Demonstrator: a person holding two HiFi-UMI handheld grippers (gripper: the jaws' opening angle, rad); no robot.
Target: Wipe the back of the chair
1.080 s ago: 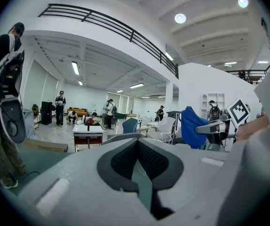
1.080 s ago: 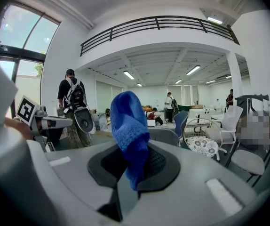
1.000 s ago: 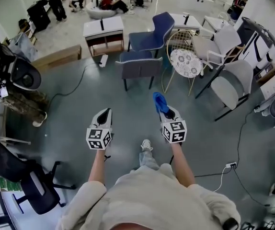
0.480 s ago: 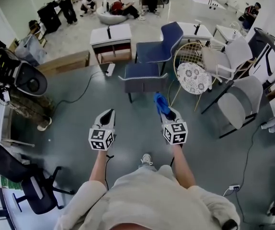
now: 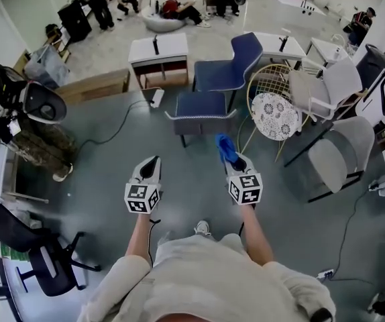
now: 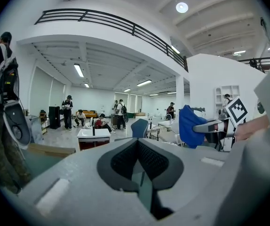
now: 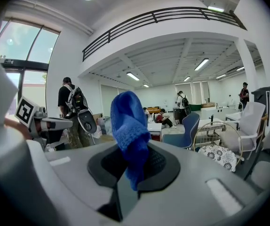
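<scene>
**Head view.**
- Left gripper (image 5: 153, 161), lower centre-left of frame: held out over the grey floor (image 5: 112, 180), with nothing on it.
- Right gripper (image 5: 232, 158), lower centre-right: a blue cloth (image 5: 223, 143) sticks out past its tip.
- Chair (image 5: 202, 121), centre of frame, just above both grippers: dark blue, with its back turned toward the person. It stands apart from the cloth, with bare floor between them.
- Second blue chair (image 5: 236, 58) stands behind the first one.
- Wire chair (image 5: 273, 113) with a patterned cushion stands to the right of the dark blue chair.

**Left gripper view.**
- The jaws are drawn together, the dark pads (image 6: 125, 160) meet at the tip, and nothing sits between them.
- The right gripper and its cloth show at the right edge of frame.

**Right gripper view.**
- The jaws are clamped on the cloth, which stands up in a bunch from between the pads.
- Blue chairs show at middle right, well beyond the jaws.

**Step in hand.** This appears to be the approach, with the cloth carried toward the chair. No wiping has begun, since nothing touches the chair back.

**Next move.** It probably calls for bringing the cloth forward and down until it presses flat on the near face of the chair back. The cloth would then be drawn across that face. The empty left gripper is free to steady the top edge if the chair shifts.
</scene>
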